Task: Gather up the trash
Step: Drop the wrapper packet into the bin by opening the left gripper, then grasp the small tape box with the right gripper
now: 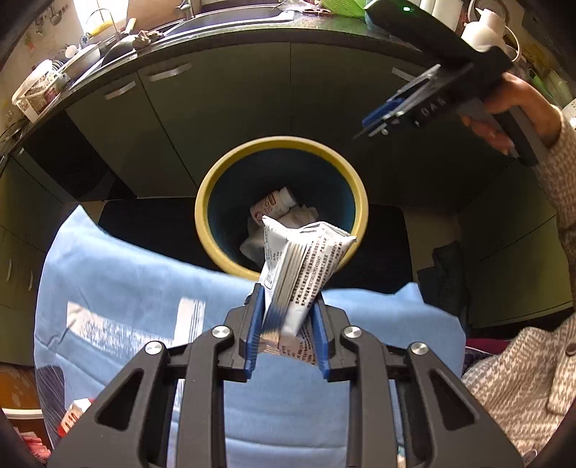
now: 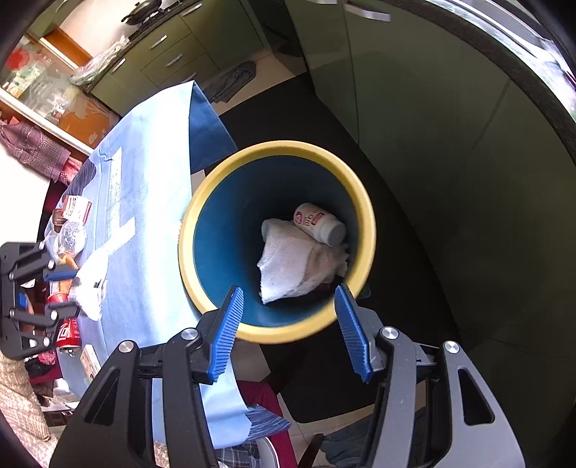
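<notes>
My left gripper (image 1: 287, 306) is shut on a white printed wrapper (image 1: 302, 266) and holds it above the blue tablecloth (image 1: 144, 280), pointing toward the yellow-rimmed blue bin (image 1: 216, 183). The bin (image 2: 201, 216) holds a white bottle (image 2: 316, 223) and a crumpled paper towel (image 2: 295, 266). My right gripper (image 2: 288, 313) is open and empty, just above the bin's near rim. It also shows in the left wrist view (image 1: 381, 118), high at the right. The left gripper shows in the right wrist view (image 2: 61, 291) with the wrapper (image 2: 90, 284).
Dark green cabinets (image 1: 230, 97) stand behind the bin, under a counter with a sink (image 1: 223, 18). On the table lie a red can (image 2: 68, 333), a small red-and-white box (image 2: 75, 208) and a clear plastic bottle (image 2: 70, 235). A dark mat (image 2: 414, 288) lies under the bin.
</notes>
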Tool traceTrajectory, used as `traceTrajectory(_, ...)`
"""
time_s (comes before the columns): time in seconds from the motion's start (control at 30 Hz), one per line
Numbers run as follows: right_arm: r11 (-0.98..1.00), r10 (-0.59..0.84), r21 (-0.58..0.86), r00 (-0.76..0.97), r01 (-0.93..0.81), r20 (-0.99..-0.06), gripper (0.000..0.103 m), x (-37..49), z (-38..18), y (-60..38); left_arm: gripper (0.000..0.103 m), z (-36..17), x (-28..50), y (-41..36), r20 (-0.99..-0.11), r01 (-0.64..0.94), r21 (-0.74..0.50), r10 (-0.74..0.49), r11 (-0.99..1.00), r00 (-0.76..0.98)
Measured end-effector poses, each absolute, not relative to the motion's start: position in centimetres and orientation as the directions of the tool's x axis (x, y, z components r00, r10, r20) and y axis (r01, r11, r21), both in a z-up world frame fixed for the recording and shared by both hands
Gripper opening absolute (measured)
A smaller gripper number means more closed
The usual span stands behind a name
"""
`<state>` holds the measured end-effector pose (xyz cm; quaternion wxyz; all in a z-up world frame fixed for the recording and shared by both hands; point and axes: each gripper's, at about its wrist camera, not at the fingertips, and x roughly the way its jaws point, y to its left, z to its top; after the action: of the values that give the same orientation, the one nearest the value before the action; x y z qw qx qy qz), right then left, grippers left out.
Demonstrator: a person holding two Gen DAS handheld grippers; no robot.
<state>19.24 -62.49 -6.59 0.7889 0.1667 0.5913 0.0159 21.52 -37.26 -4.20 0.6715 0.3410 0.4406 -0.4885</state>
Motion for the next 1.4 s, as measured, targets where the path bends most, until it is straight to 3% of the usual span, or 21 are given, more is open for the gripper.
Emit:
traceTrajectory(0.13,0.938,0.216,0.285,0.313,0.197,-0.925,0.053,16.7,-6.2,-64.0,0.028,-5.9,23.4,-43.4,-0.93,0.952,0.057,-0.33,0.302,0.161)
traceTrajectory(0.23,0.941,0.195,0.267,0.313,0.208,-0.93,0.056,14.5,-5.9,-64.7,0.065,-7.5,24.9,-46.4,-0.93,0.936,0.083,-0.312,0.343,0.197)
traceTrajectory(0.37,0.951,0.173,0.243,0.318,0.194,-0.932,0.056,12.3,-5.0,-64.8,0.065,-7.8,25.2,-47.3,-0.929,0.926,0.098,-0.299,0.365,0.216)
traceTrajectory(0.53,0.962,0.185,0.236,0.307,0.137,-0.934,0.056,12.0,-4.9,-63.0,0.065,-3.0,23.1,-42.5,-0.888,0.906,0.084,-0.382,0.414,0.257)
traceTrajectory(0.7,0.972,0.222,0.235,0.271,0.016,-0.937,0.056,14.2,-5.6,-57.7,0.081,3.3,20.5,-33.9,-0.824,0.818,0.021,-0.453,0.575,0.34)
traceTrajectory(0.97,0.902,0.352,0.287,0.164,-0.323,-0.922,0.056,14.8,-4.6,-42.2,0.089,8.4,15.9,-17.9,-0.781,0.575,-0.044,-0.387,0.817,0.491)
traceTrajectory(1.07,0.848,0.388,0.322,0.079,-0.42,-0.918,0.056,13.3,-5.3,-35.8,0.097,9.3,13.2,-11.8,-0.73,0.471,-0.084,-0.376,0.878,0.57)
traceTrajectory(1.2,0.804,0.351,0.293,0.016,-0.518,-0.936,0.056,11.1,-6.6,-29.0,0.096,8.9,9.8,-5.0,-0.671,0.341,-0.111,-0.324,0.934,0.668)
traceTrajectory(1.4,0.78,0.295,0.256,-0.026,-0.571,-0.955,0.057,9.9,-8.1,-23.7,0.097,6.7,7.3,0.1,-0.678,0.253,-0.14,-0.278,0.957,0.68)
